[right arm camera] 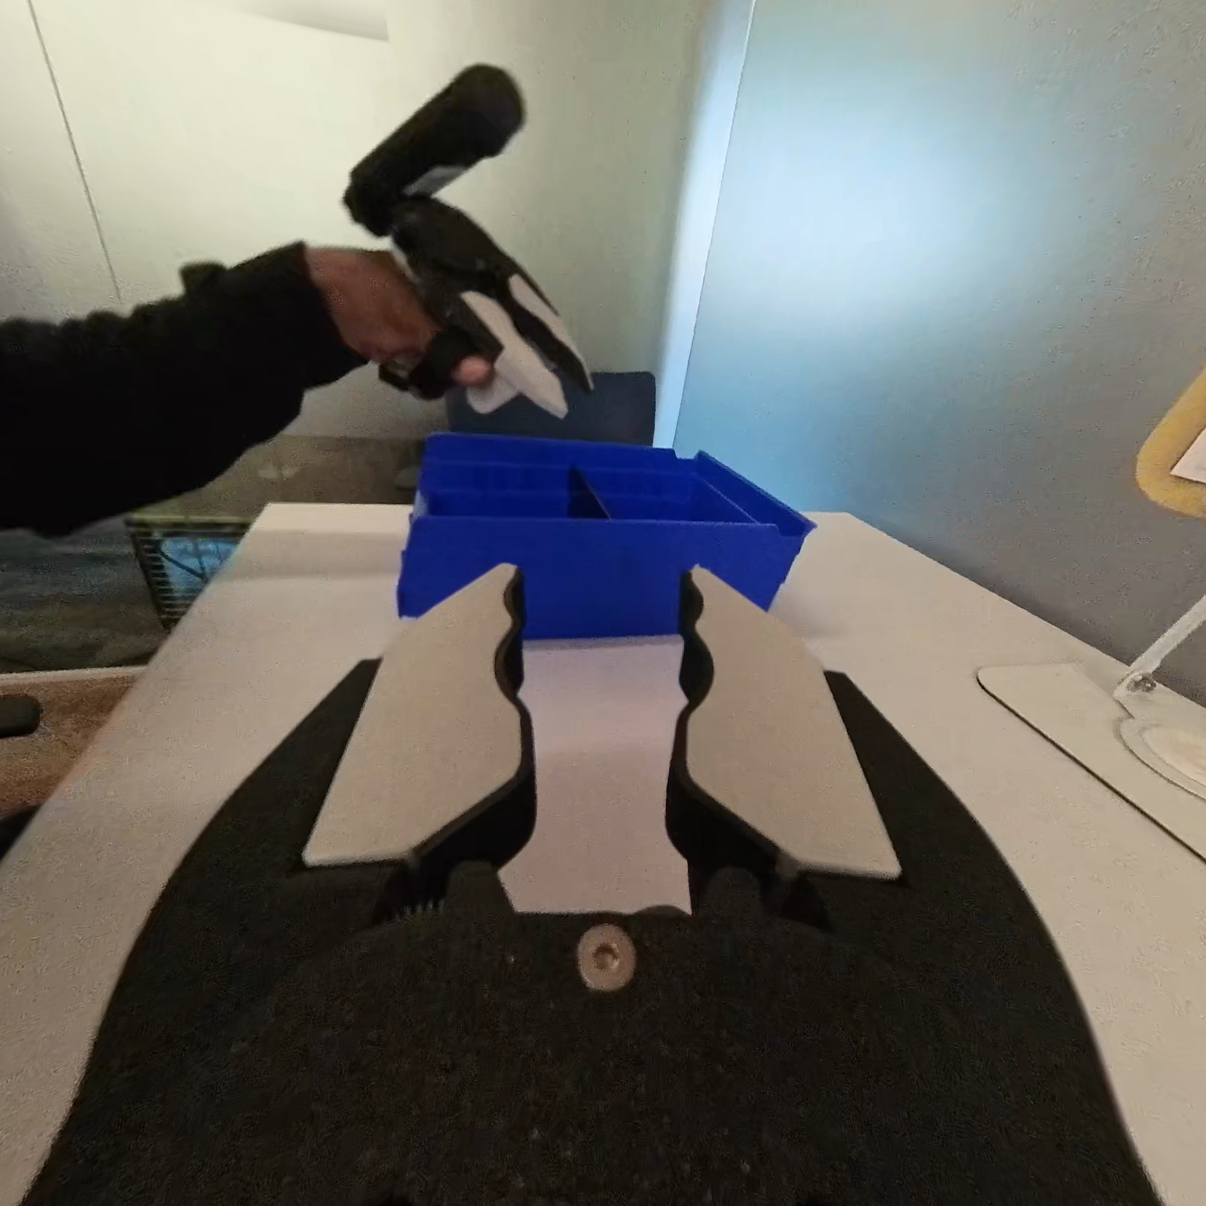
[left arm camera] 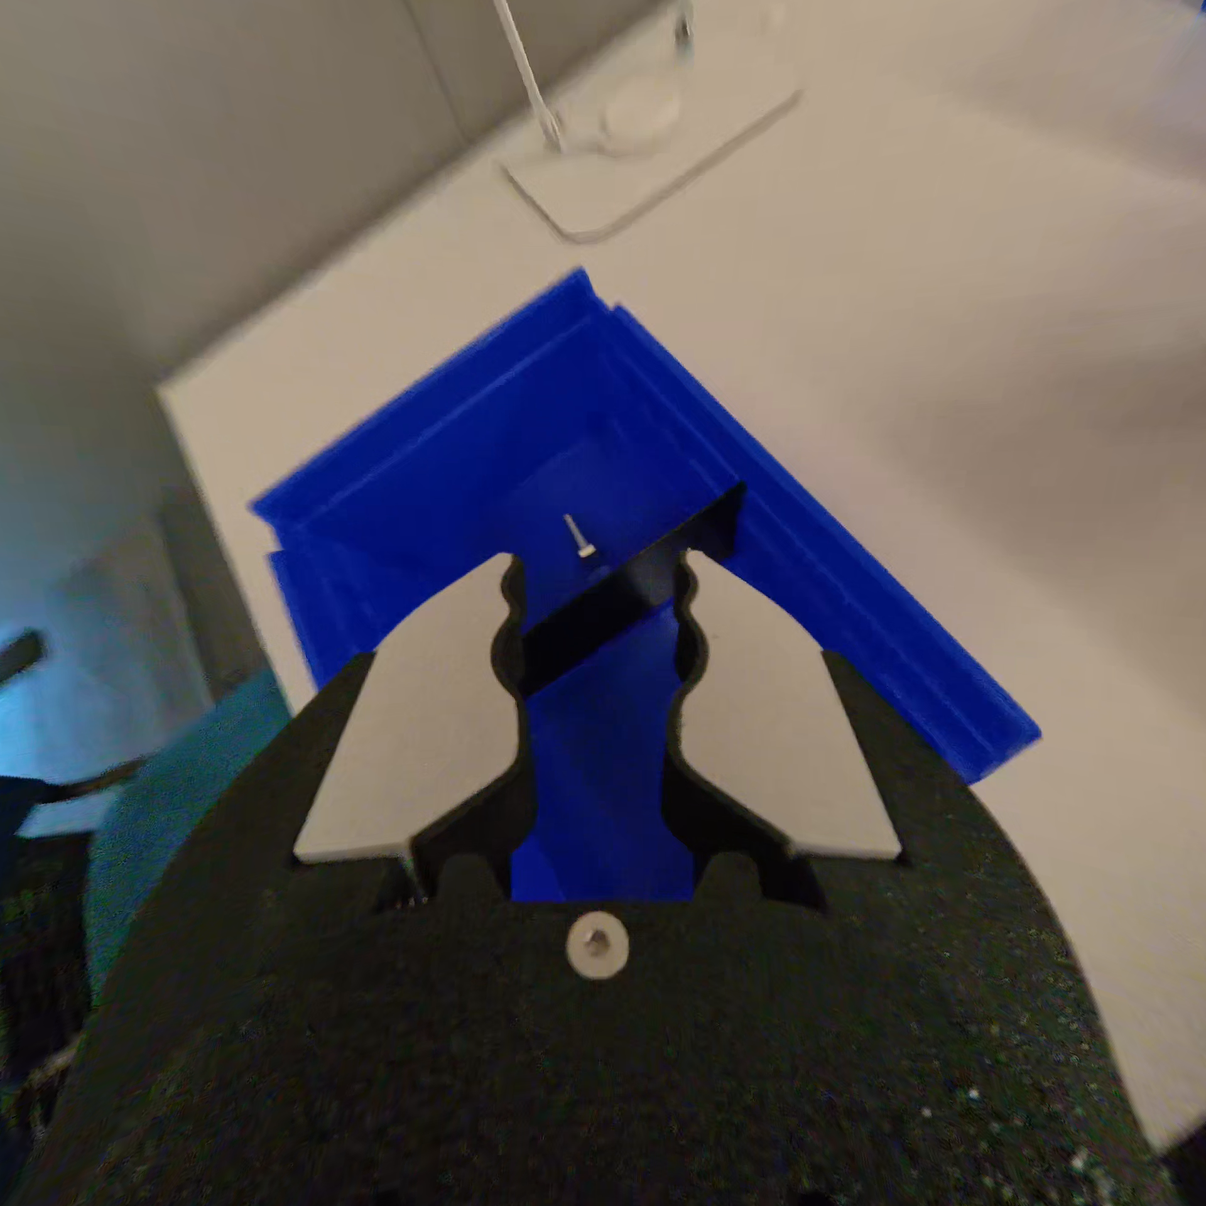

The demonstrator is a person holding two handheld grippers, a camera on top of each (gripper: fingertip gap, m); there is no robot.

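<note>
A blue bin stands on the white table. A black divider splits it into two compartments. A small silver screw shows in the far compartment. My left gripper hovers over the bin, open, with nothing between its pads. In the right wrist view it hangs tilted above the bin's back left corner, held by a hand in a dark sleeve. My right gripper is open and empty, low over the table in front of the bin.
A white lamp base with a thin arm sits on the table at the right; it also shows in the left wrist view. A yellow-rimmed object is at the far right. Walls stand close behind the table. My right fingertips sit around 25 cm from my left ones.
</note>
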